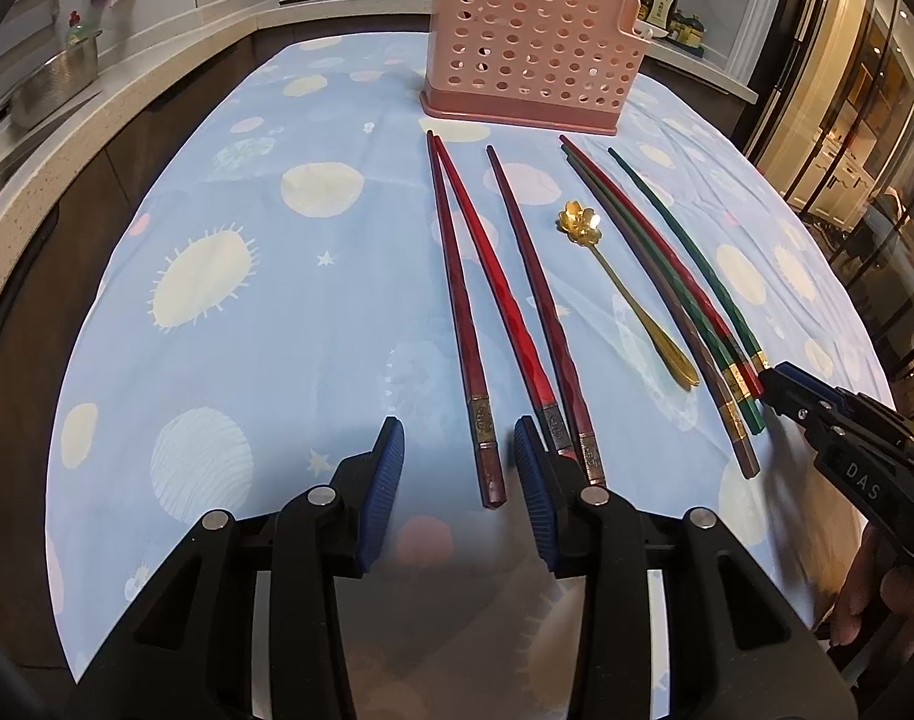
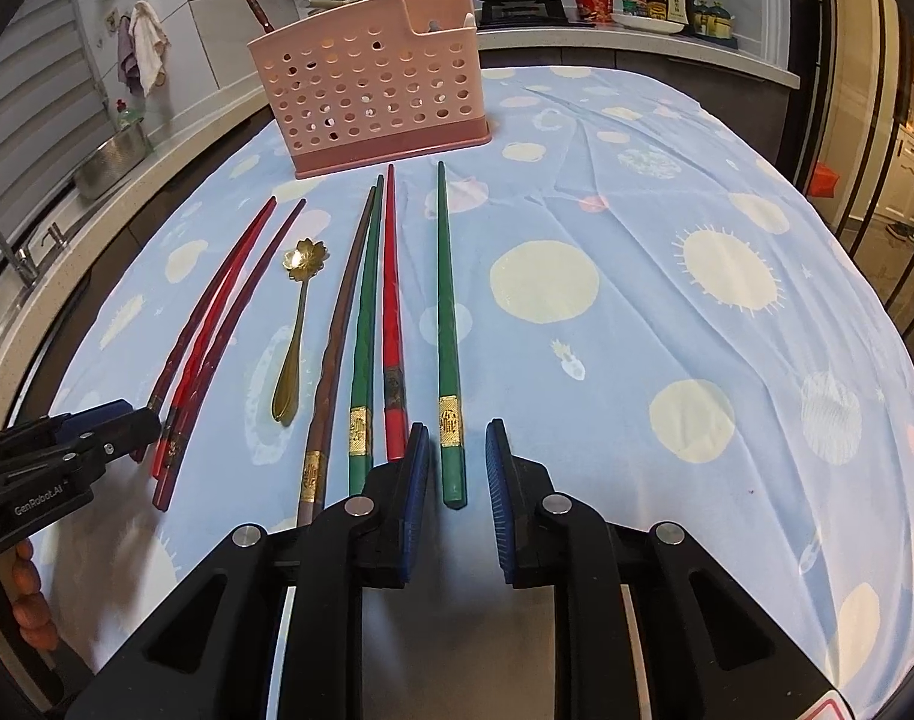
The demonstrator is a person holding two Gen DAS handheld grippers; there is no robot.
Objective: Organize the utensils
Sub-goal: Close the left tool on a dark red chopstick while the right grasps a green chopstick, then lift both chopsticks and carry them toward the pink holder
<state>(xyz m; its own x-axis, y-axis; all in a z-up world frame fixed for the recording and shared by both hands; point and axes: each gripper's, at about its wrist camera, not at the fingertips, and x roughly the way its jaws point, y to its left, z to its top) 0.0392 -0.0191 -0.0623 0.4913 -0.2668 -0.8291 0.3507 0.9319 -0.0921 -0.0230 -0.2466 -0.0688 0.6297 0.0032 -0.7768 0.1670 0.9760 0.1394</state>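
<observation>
While the pink perforated caddy [image 2: 369, 87] stands upright at the far end of the blue tablecloth [image 2: 667, 228], only a little shows inside it — a dark red handle [image 2: 257, 11] sticks up from its left end in the right wrist view, and something pale peeks over the lower right compartment [image 2: 441, 24]; what that is I cannot tell. All other utensils lie on the cloth in front of it, pointing toward it: three dark red chopsticks [image 1: 487, 300] on the left, a gold flower-bowl spoon [image 1: 625, 294] beside them, then a brown chopstick [image 2: 336, 324], a green one [image 2: 363, 324] and a red one [image 2: 392, 300] close together, and a lone green chopstick [image 2: 447, 330] furthest right.

Left gripper [image 1: 460, 468] hovers low over the near ends of the dark red chopsticks, jaws apart, the leftmost stick lying between its blue pads [image 1: 384, 480] without touching them. Right gripper [image 2: 457, 474] sits equally low — jaws apart, straddling the butt of the lone green chopstick, pads clear of it
</observation>
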